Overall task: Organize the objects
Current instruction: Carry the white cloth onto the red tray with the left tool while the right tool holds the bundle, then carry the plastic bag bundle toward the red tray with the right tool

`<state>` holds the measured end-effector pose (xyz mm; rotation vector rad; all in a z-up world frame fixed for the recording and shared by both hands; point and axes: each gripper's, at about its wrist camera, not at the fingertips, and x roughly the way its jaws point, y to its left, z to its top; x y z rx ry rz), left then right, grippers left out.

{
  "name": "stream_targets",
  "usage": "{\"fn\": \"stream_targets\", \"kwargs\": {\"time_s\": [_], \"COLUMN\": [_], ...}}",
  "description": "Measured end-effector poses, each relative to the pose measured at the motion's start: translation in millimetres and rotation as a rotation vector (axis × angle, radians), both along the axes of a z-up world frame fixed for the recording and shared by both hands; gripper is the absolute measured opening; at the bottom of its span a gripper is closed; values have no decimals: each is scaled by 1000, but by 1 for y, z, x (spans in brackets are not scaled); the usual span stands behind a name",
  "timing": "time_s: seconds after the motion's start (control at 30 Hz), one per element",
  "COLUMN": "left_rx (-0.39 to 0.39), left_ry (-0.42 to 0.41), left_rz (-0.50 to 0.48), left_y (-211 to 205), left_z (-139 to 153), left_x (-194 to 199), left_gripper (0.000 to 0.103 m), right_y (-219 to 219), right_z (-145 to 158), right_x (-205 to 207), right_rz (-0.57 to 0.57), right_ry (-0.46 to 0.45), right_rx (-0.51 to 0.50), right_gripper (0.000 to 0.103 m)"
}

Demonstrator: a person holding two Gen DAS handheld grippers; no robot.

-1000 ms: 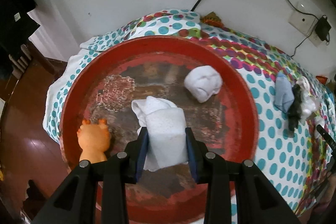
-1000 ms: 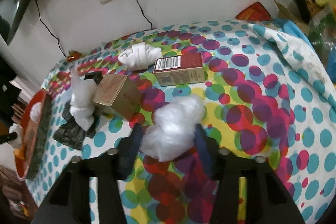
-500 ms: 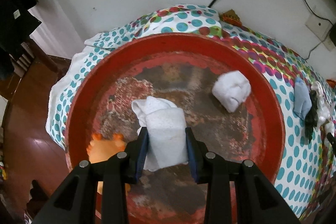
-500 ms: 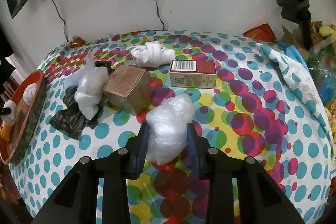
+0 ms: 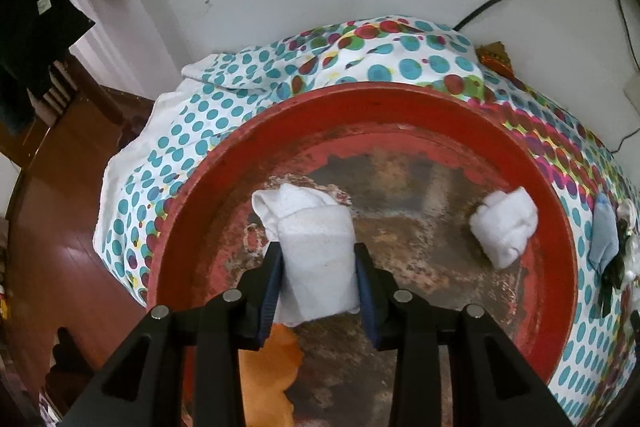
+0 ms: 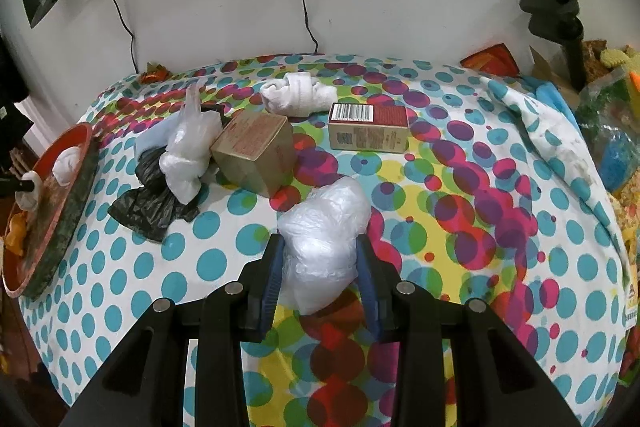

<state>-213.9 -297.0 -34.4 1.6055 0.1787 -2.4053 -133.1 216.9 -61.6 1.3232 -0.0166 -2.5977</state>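
Observation:
My left gripper (image 5: 318, 277) is shut on a rolled white sock (image 5: 316, 259) and holds it over the round red tray (image 5: 360, 99). A second white sock roll (image 5: 504, 229) lies at the tray's right side, and an orange toy (image 5: 268, 375) lies at its near edge, partly hidden by my fingers. My right gripper (image 6: 320, 279) is shut on a crumpled clear plastic bag (image 6: 324, 239) just above the dotted tablecloth (image 6: 460, 227). The tray (image 6: 60, 203) also shows at the far left of the right wrist view.
On the cloth lie a brown box (image 6: 254, 153), a red and tan box (image 6: 368, 127), a white sock bundle (image 6: 300, 93), a white plastic bag (image 6: 188, 151) on a black bag (image 6: 152, 203). Wall sockets and cables stand behind. Clutter lies at the right edge.
My left gripper has moved forward and left over the tray with the sock; the orange toy has slid under it. My right gripper closed on the plastic bag and drew back a little.

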Motion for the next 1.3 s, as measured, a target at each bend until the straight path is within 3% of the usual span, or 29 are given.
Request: {"fn": "stream_targets", "kwargs": {"time_s": [0.4,0.53,0.7,1.03,1.3], "left_rx": [17,7,32,-11,-43], "left_ry": [-3,7,19,44,58], "left_rz": [32,28,33,17,4], "left_y": [-15,-15,-17,-1,21], "left_z": [-4,3,11,24,21], "left_x": [0,5,18,72,126], "left_gripper": [44,58,58,58,58], "right_y": [2,-4,-16,-57,-116], "right_z": [-2,1,7,21,36], "right_x": [12,18,25,40,55], "right_rz": [-9,6,32,133,273], "right_ry": [-6,4,17,41,73], "right_rx": [-8,7,20,24,35], "right_gripper": [33,33,33,33,33]}}
